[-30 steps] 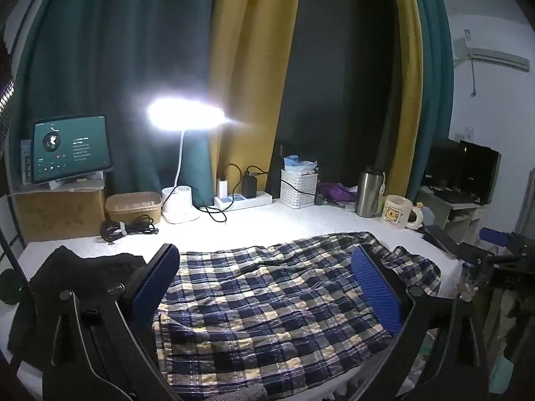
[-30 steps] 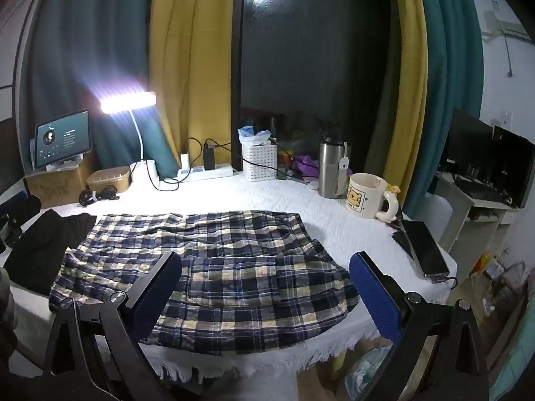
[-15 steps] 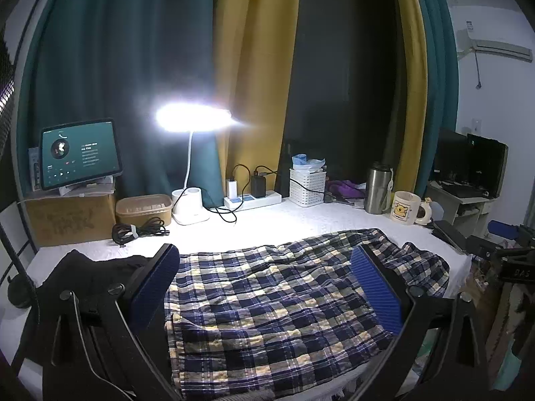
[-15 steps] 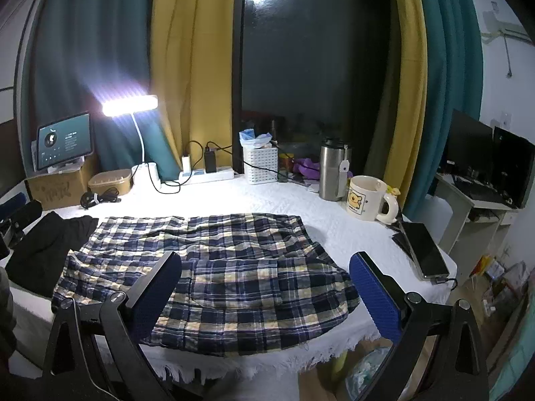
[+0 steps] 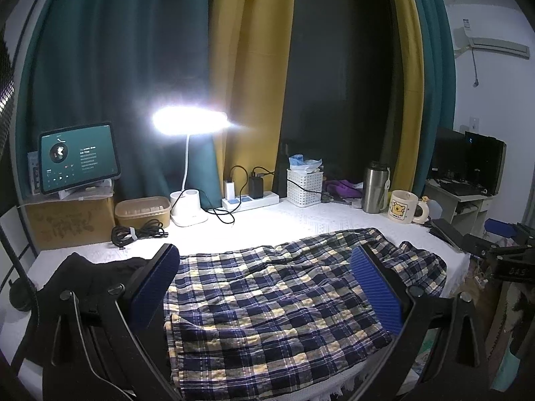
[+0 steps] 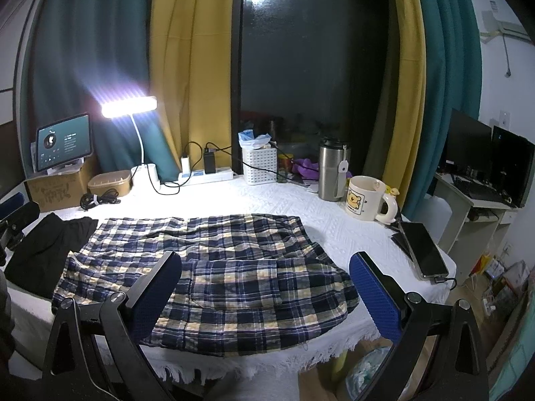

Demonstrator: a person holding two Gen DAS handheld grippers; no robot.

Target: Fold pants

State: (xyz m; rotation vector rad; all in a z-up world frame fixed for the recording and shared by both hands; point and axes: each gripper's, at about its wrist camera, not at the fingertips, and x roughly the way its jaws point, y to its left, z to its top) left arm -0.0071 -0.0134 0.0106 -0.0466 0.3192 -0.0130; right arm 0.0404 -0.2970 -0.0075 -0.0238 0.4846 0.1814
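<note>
- Left wrist view: plaid pants (image 5: 274, 304) lay spread on the white table (image 5: 301, 217), between 5 and 7 o'clock of the frame; left gripper (image 5: 267, 297) hovered above them, fingers spread wide, grasping nothing.
- Right wrist view: right gripper (image 6: 265, 297) likewise stood parted and empty over the near hem.
- Progress: one layer appeared doubled over another, so a first fold seemed made; further folds remained.
- Black garment (image 6: 43, 247) lay touching the pants at 9 o'clock; mug (image 6: 364, 198) stood at 2 o'clock.
</note>
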